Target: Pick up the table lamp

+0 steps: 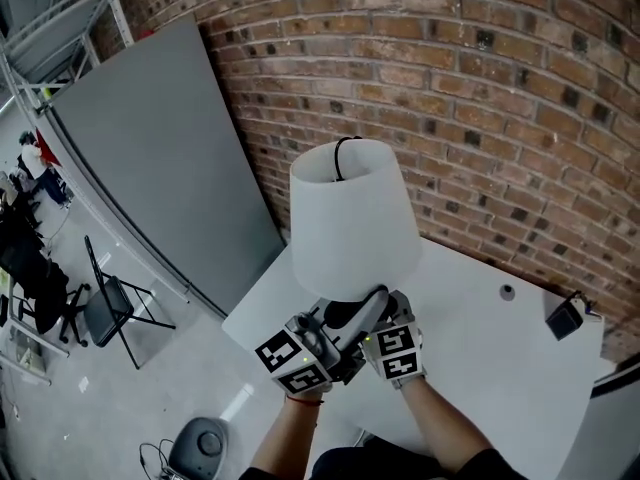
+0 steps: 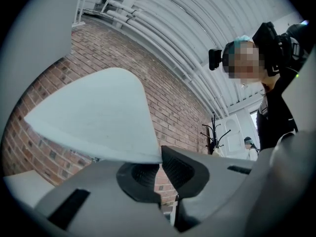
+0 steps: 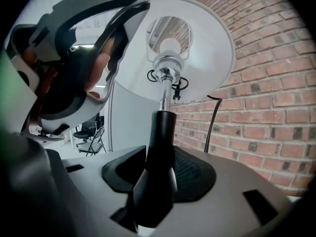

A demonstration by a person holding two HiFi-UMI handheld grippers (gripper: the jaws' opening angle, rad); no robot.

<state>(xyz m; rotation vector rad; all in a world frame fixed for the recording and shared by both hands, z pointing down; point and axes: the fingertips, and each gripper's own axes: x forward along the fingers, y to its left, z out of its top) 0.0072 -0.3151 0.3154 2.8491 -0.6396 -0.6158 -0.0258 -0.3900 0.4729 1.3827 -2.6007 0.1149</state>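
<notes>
The table lamp has a white shade (image 1: 350,218) and a black stem (image 3: 160,132) with a chrome socket under the shade (image 3: 202,58). It hangs above the white table (image 1: 490,368), with both grippers under the shade. My right gripper (image 3: 158,174) is shut on the black stem. The left gripper (image 2: 160,172) is nearly closed, and the shade's lower rim (image 2: 108,117) ends right between its pads. In the head view the left gripper (image 1: 335,330) and the right gripper (image 1: 380,318) sit side by side below the shade. The lamp's foot is hidden.
A brick wall (image 1: 480,88) stands close behind the lamp, with a grey panel (image 1: 150,168) leaning on it at the left. A black plug block (image 1: 565,318) lies at the table's far right. A folding chair (image 1: 110,308) and a round grey device (image 1: 200,446) are on the floor.
</notes>
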